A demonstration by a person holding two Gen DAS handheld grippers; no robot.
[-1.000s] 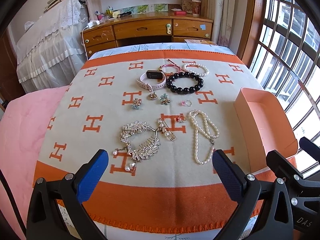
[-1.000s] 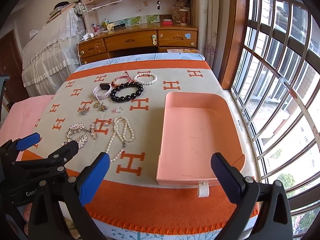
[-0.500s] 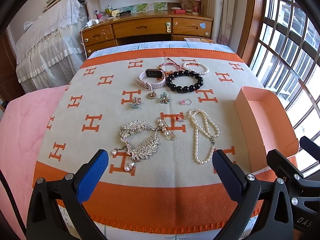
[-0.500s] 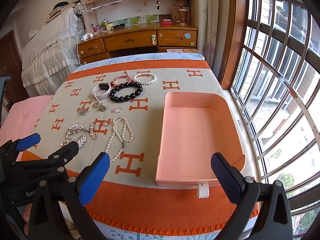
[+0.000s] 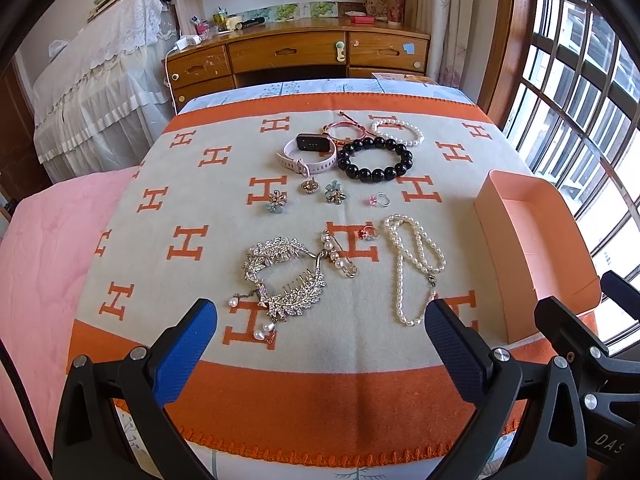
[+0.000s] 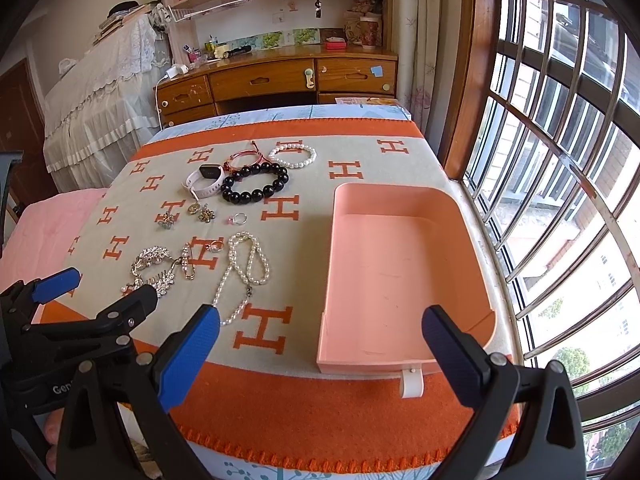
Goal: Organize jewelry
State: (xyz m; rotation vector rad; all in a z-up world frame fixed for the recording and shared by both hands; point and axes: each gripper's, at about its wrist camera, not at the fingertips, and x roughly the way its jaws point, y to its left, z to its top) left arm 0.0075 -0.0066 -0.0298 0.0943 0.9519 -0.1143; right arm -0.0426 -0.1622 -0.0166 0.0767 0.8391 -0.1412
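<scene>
Jewelry lies spread on an orange and cream blanket [image 5: 200, 184]. A silver leaf hair comb [image 5: 282, 276] is nearest my left gripper [image 5: 320, 336], which hangs open above the blanket's front edge with nothing in it. A pearl necklace [image 5: 416, 268] lies to its right, with a black bead bracelet [image 5: 374, 160], a pink watch [image 5: 308, 152] and a pearl bracelet [image 5: 396, 132] farther back. Small earrings and rings sit between. A pink tray [image 6: 400, 272], with nothing in it, stands at the right. My right gripper [image 6: 320, 340] is open over the tray's near left corner.
A wooden desk [image 5: 296, 56] with drawers stands beyond the blanket. A barred window [image 6: 560, 160] runs along the right side. A pink cover [image 5: 44, 260] lies to the left, and a white lace-covered piece [image 5: 100, 80] stands at the back left.
Both grippers have shifted only slightly; the view has crept a little nearer the jewelry. Nothing on the blanket has moved.
</scene>
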